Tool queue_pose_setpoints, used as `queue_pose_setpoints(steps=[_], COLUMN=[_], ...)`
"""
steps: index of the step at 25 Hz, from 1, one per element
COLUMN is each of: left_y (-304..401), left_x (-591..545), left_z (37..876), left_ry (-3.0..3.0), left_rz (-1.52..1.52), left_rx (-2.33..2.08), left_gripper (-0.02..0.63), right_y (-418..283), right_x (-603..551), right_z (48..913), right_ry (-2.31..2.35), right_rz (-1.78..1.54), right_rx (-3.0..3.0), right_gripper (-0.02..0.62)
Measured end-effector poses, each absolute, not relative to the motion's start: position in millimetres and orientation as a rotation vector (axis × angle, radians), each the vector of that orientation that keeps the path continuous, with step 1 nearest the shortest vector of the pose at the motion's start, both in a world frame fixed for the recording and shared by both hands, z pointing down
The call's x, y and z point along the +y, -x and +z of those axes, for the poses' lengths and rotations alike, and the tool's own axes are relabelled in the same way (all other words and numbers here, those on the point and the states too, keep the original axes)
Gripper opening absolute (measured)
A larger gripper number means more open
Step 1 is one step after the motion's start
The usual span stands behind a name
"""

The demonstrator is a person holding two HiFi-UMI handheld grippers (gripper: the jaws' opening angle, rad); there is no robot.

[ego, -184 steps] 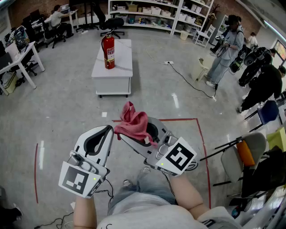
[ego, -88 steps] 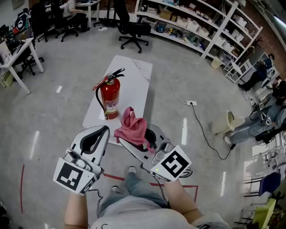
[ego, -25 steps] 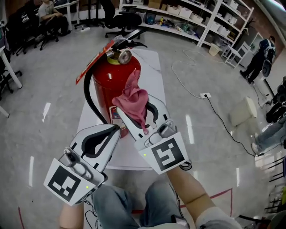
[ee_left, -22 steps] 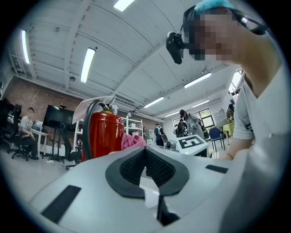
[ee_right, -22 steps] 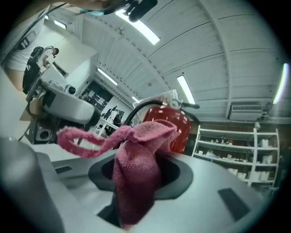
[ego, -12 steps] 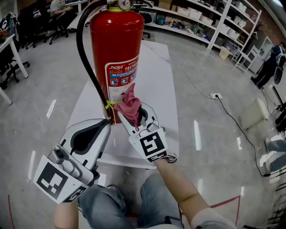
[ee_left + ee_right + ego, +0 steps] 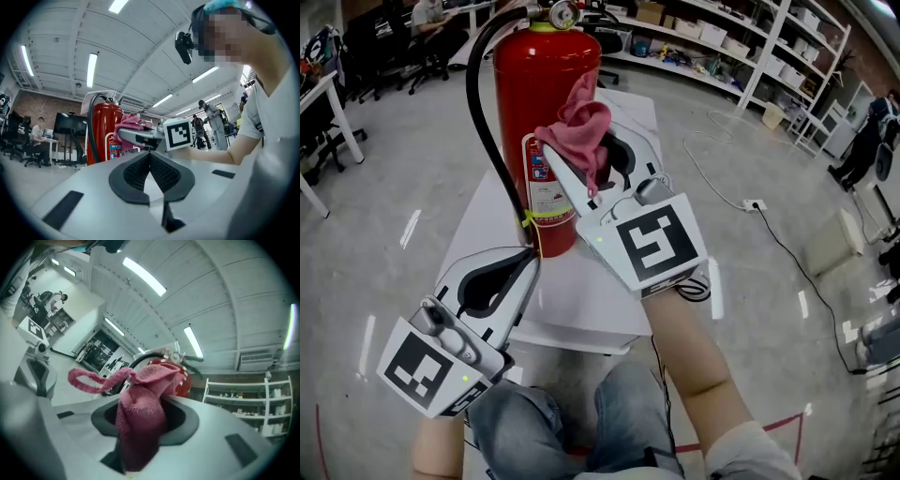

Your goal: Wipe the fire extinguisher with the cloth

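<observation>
A red fire extinguisher (image 7: 546, 103) with a black hose stands upright on a low white table (image 7: 586, 281). My right gripper (image 7: 581, 155) is shut on a pink cloth (image 7: 579, 127), and the cloth is pressed against the upper front of the cylinder, over its label. In the right gripper view the cloth (image 7: 140, 413) bulges out between the jaws, the extinguisher (image 7: 180, 378) just behind it. My left gripper (image 7: 520, 267) is shut and empty, low at the left near the extinguisher's base; the extinguisher (image 7: 104, 131) shows ahead in its view.
Office desks and chairs (image 7: 328, 66) stand at the far left, storage shelves (image 7: 741, 37) along the back right. A cable and socket (image 7: 750, 202) lie on the grey floor to the right. A person (image 7: 877, 131) stands at the right edge.
My right gripper has risen with the cloth from near the extinguisher's base, up over the label to its upper body. The left gripper has barely moved.
</observation>
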State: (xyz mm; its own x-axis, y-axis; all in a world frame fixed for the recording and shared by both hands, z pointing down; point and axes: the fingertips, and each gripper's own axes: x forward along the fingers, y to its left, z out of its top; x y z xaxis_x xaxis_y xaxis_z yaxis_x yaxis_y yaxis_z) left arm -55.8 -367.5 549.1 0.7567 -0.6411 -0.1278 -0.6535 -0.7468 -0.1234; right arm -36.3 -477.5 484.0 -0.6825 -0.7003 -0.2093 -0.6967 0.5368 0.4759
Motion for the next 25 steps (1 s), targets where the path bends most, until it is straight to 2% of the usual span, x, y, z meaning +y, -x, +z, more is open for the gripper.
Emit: queue_pose_setpoints(steps=[4, 19, 25], left_y=[60, 68, 70], left_x=[-368, -367, -364], left_z=[552, 568, 574], left_ry=[2.786, 2.806, 2.802], left_rz=[0.126, 0.111, 0.087], left_rx=[1.025, 1.084, 1.093], left_gripper=[0.009, 0.009, 0.009], right_y=[42, 38, 39], right_x=[-474, -482, -482], right_z=[464, 675, 682], right_ry=[-1.27, -1.213, -1.189], right_rz=[-0.986, -0.563, -0.533], right_rx=[-2.749, -2.588, -2.531], right_gripper=[0.166, 0.164, 0.163])
